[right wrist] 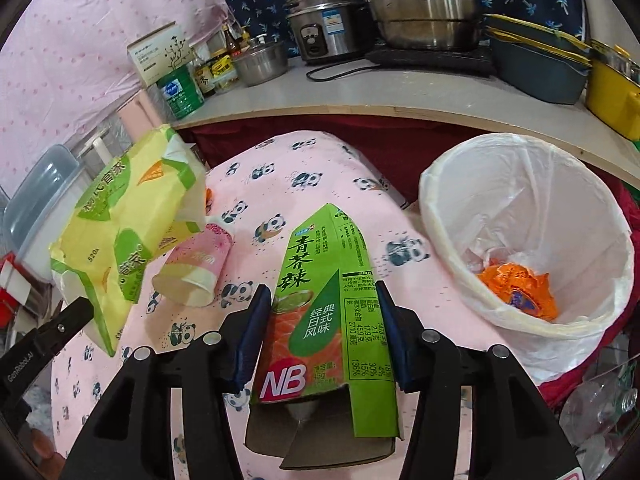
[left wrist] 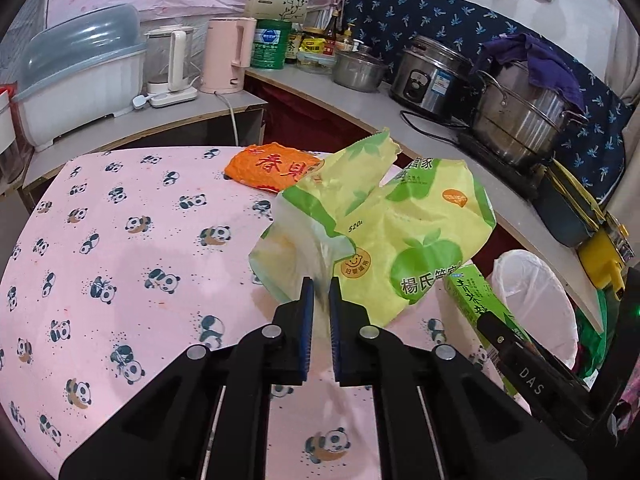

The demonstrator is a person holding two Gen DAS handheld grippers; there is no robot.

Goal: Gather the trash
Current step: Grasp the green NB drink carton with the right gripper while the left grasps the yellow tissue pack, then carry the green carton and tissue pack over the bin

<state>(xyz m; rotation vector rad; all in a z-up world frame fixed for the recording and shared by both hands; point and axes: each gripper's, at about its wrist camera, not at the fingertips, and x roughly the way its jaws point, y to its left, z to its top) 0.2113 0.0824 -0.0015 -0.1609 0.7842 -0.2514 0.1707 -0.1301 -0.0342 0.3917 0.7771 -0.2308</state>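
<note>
both grippers hold trash above the table: left gripper (left wrist: 320, 304) pinches the yellow-green bag (left wrist: 400, 232), right gripper (right wrist: 320, 320) clamps the green carton (right wrist: 324, 320). carry both over the lined bin (right wrist: 480, 184) before releasing.

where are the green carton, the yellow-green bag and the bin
green carton (right wrist: 320, 304): right wrist view, on its printed front face
yellow-green bag (left wrist: 404, 220): left wrist view, on its crumpled yellow front
bin (right wrist: 448, 216): right wrist view, on the white liner at its left rim
</note>
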